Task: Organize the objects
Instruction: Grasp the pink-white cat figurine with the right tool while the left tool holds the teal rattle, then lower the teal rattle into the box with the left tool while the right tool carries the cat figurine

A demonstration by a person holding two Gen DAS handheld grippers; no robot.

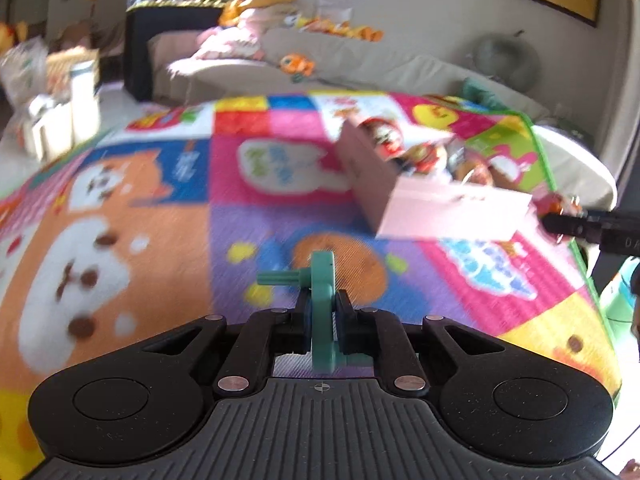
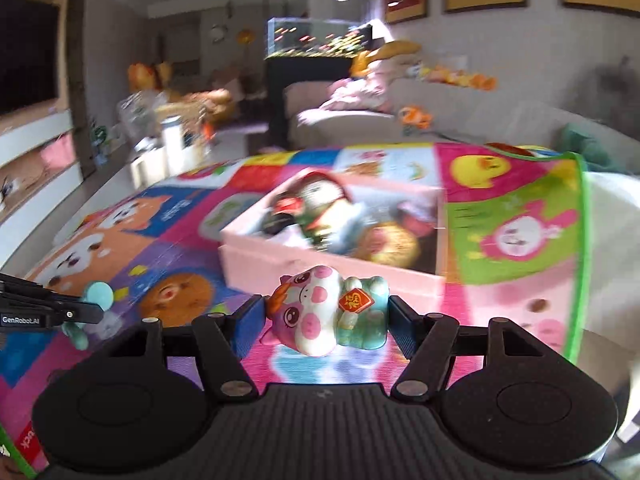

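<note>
Left gripper (image 1: 321, 312) pinches a green toy (image 1: 322, 308); right gripper (image 2: 326, 320) clamps a cat figurine (image 2: 324, 312), pink box (image 2: 332, 268) at 12 o'clock.

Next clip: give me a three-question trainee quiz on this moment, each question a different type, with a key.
1. True or false: the pink box is empty.
2. Which hand-held gripper holds the cat figurine? A) left B) right
3. Fill in: the left hand-held gripper is shut on a ____ toy.

Key: 1. False, toys lie inside it. 2. B, the right hand-held gripper. 3. Green.
</note>
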